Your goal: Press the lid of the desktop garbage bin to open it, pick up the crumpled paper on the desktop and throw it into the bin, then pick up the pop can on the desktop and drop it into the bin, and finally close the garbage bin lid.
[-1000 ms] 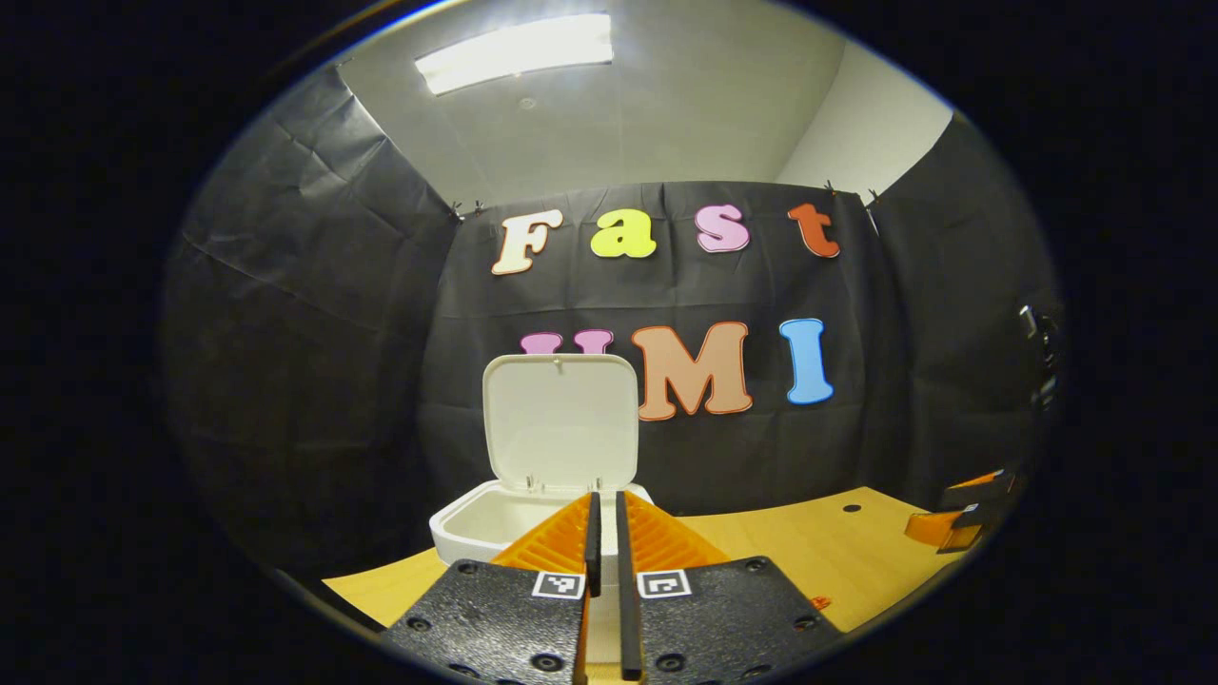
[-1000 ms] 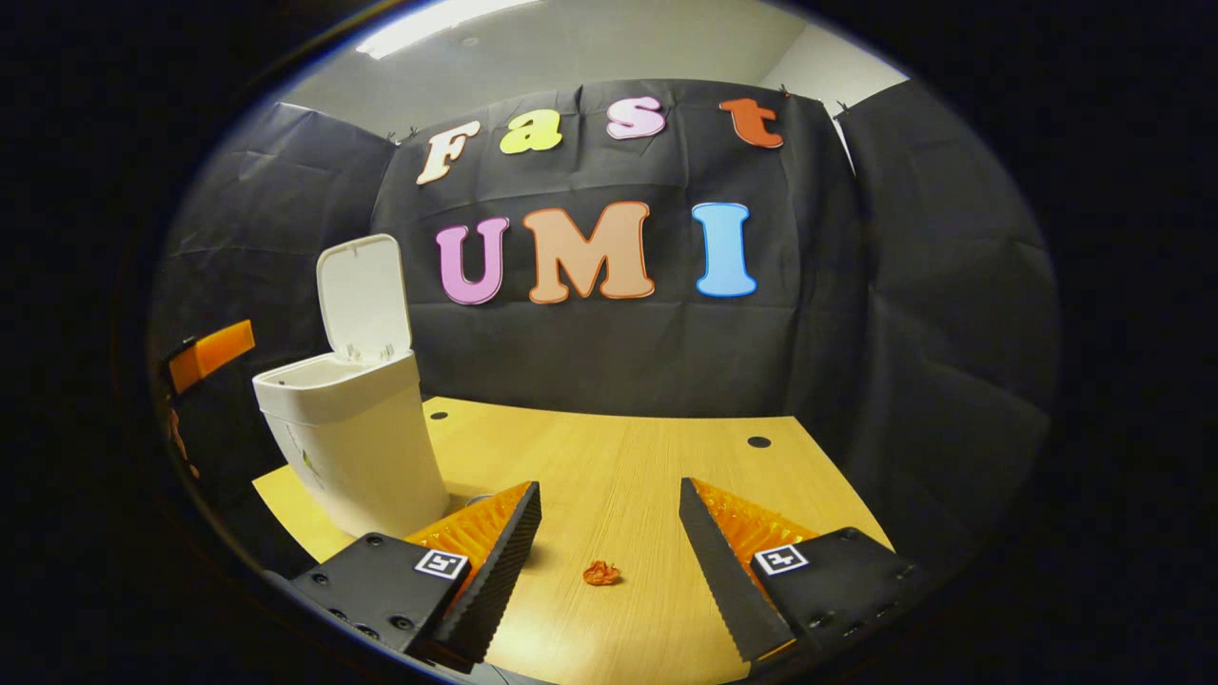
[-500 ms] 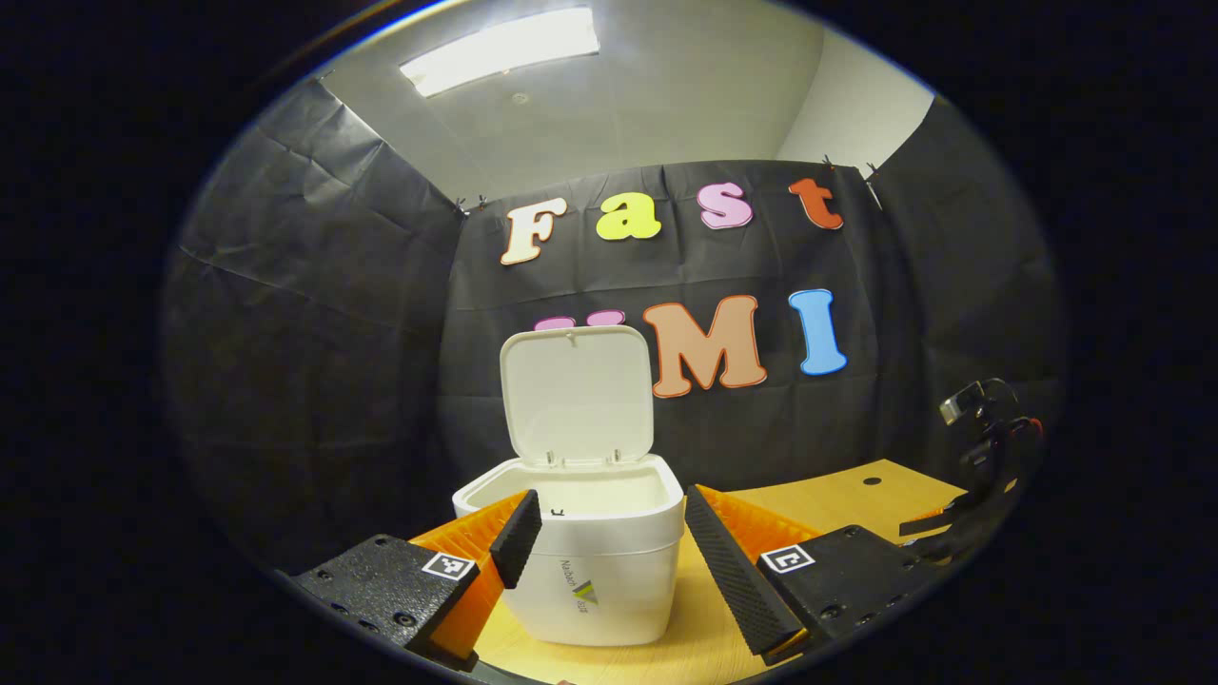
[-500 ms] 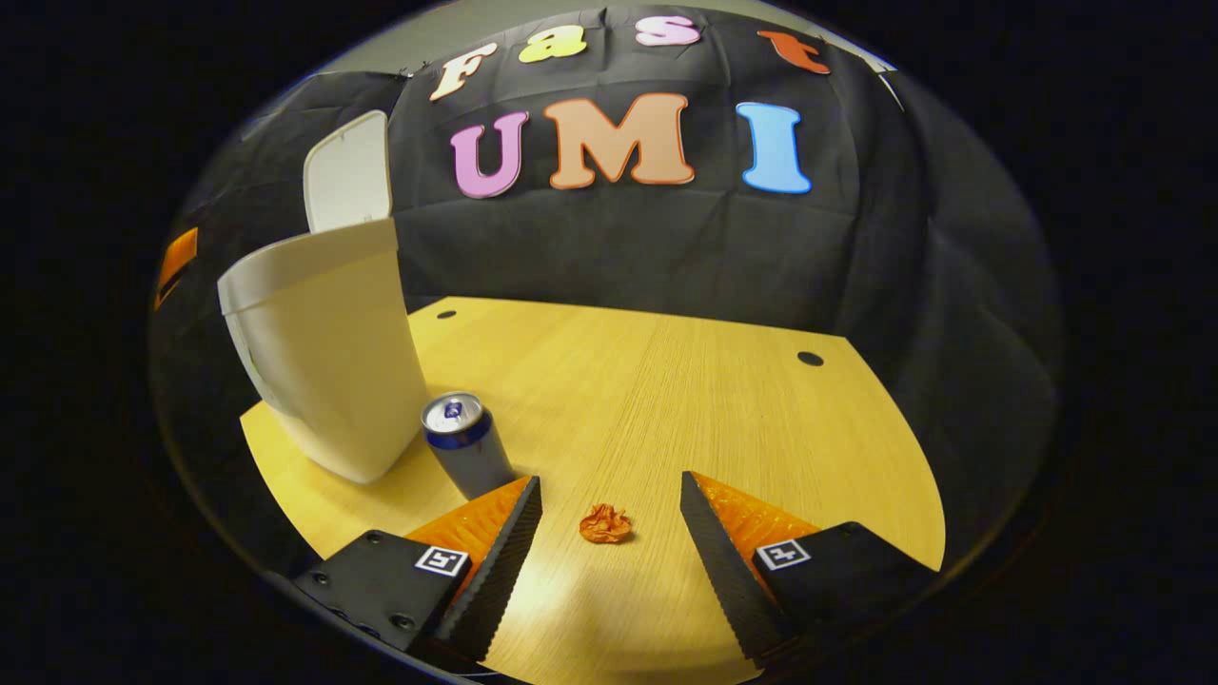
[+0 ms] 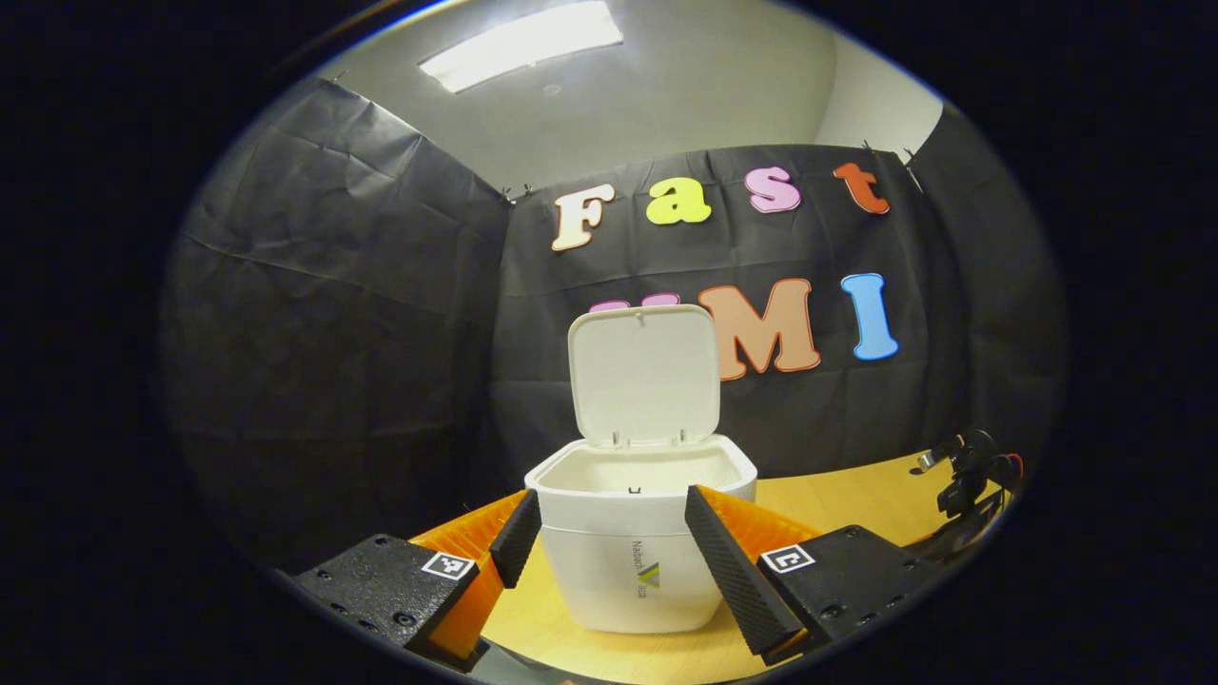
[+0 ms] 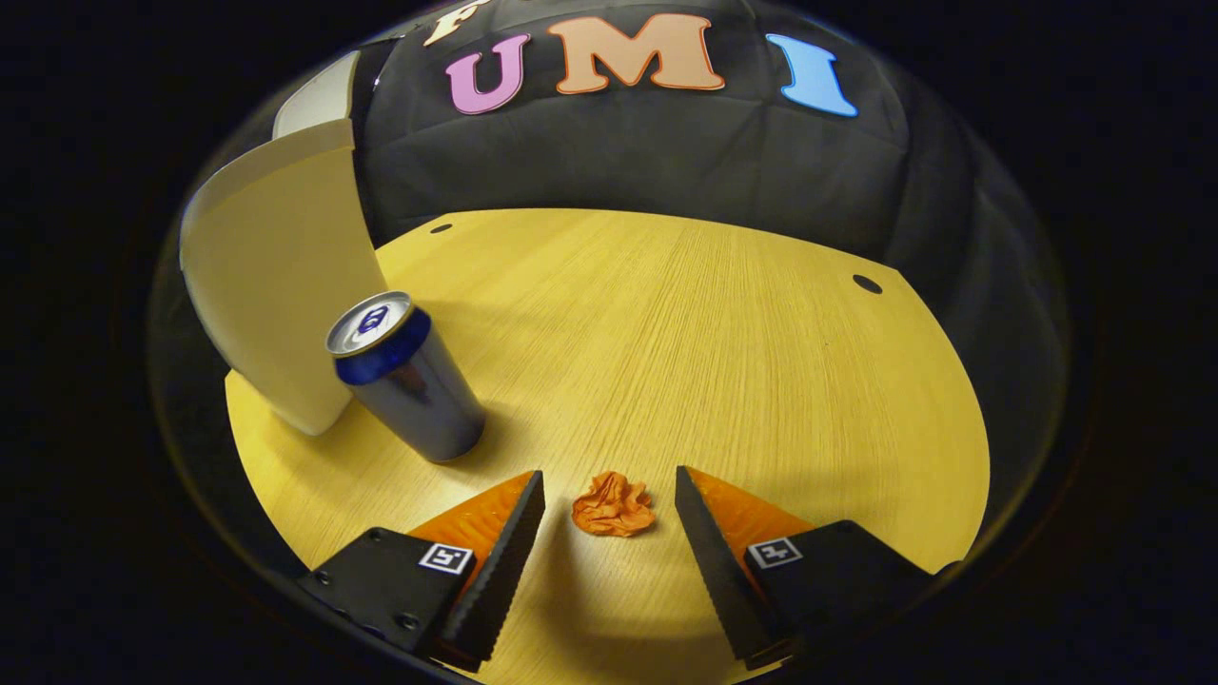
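In the right gripper view, the right gripper [image 6: 609,480] points down at the wooden desktop [image 6: 723,362] with its fingers [image 6: 500,561] spread apart. The crumpled paper [image 6: 614,504], a small orange wad, lies on the surface in the gap between the two fingertips, a little nearer the left-hand finger than the other; neither finger touches it. It sits toward the near edge of the desktop. The pop can [image 6: 404,376], blue at the top rim with a silver lid, stands upright on the surface beyond the left-hand finger, apart from the paper and just beside the white wall of the garbage bin [image 6: 271,285], which stands near the desktop's left edge. Whether can and bin touch cannot be told.

In the left gripper view, the left gripper [image 5: 614,514] has its fingers [image 5: 728,571] apart, holding nothing. The garbage bin [image 5: 642,552] stands on the surface straight ahead, its upper body showing between the two fingertips but farther off, not touched by them. Its lid [image 5: 644,373] is swung up and stands upright at the bin's far rim, leaving the mouth open. At the right edge of this view, part of the other gripper's rig [image 5: 966,476] shows above the desktop.
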A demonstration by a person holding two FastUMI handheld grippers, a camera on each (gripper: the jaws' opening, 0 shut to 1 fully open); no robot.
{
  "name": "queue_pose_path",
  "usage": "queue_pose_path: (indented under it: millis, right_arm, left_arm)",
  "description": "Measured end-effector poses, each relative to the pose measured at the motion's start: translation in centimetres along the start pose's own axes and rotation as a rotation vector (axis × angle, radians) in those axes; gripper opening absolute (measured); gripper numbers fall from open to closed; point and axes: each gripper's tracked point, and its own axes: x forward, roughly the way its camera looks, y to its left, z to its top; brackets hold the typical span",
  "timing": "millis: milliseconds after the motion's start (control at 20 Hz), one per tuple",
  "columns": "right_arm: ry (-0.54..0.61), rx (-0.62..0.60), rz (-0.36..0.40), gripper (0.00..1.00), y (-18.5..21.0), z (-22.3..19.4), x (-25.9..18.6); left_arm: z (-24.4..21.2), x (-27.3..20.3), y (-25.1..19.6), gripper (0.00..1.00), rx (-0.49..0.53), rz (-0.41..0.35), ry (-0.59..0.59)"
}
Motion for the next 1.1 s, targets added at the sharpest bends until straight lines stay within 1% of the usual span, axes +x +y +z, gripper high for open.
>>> queue_pose_path:
  millis: [50,100,150,200,350,500,550,600,650,700,800,850,950,1100]
  right_arm:
    - [0.003,-0.009,-0.006,0.88,-0.1,0.0,0.4]
    - [0.008,-0.02,-0.011,0.78,-0.2,-0.1,0.5]
    - [0.013,-0.028,-0.009,0.71,0.0,0.0,0.8]
    - [0.019,-0.036,-0.007,0.58,0.2,0.0,0.8]
    - [0.033,-0.051,-0.017,0.51,0.4,-0.2,0.8]
    - [0.034,-0.07,-0.038,0.33,1.0,-0.1,0.6]
    - [0.039,-0.077,-0.037,0.3,1.0,0.1,0.4]
    - [0.043,-0.082,-0.034,0.23,1.0,0.3,0.5]
    - [0.043,-0.083,-0.03,0.25,1.0,0.4,0.5]
    - [0.046,-0.078,-0.025,0.21,1.0,0.5,0.3]
    - [0.039,-0.075,-0.021,0.18,0.9,1.1,0.1]
    - [0.03,-0.081,-0.023,0.13,0.8,1.6,-0.4]
    - [-0.006,-0.106,-0.037,0.12,0.6,2.9,-1.2]
    - [-0.078,-0.095,-0.027,0.13,0.9,5.7,-3.1]
  left_arm:
    - [-0.1,-0.1,0.4,0.93,0.003,0.011,0.003]
    - [-0.2,-0.1,0.8,0.93,0.007,0.021,0.003]
    - [-0.1,0.0,1.1,0.93,0.01,0.031,0.002]
    - [-0.1,0.1,1.4,0.93,0.012,0.04,0.001]
    - [-0.6,0.2,2.1,0.93,0.007,0.059,0.011]
    - [-0.8,0.4,2.3,0.93,-0.001,0.065,0.013]
    - [-0.7,0.6,2.3,0.93,-0.002,0.064,0.011]
    - [-0.7,0.6,2.2,0.93,-0.002,0.062,0.01]
    - [-0.7,0.6,2.2,0.93,-0.002,0.06,0.008]
    - [-0.7,0.6,2.1,0.93,-0.003,0.056,0.007]
    - [-0.7,0.7,1.8,0.93,-0.006,0.048,0.005]
    - [-0.8,0.7,1.7,0.93,-0.007,0.043,0.005]
    - [-0.8,1.0,1.4,0.93,-0.007,0.033,0.005]
    - [-0.9,1.3,0.8,0.93,-0.014,0.013,0.008]
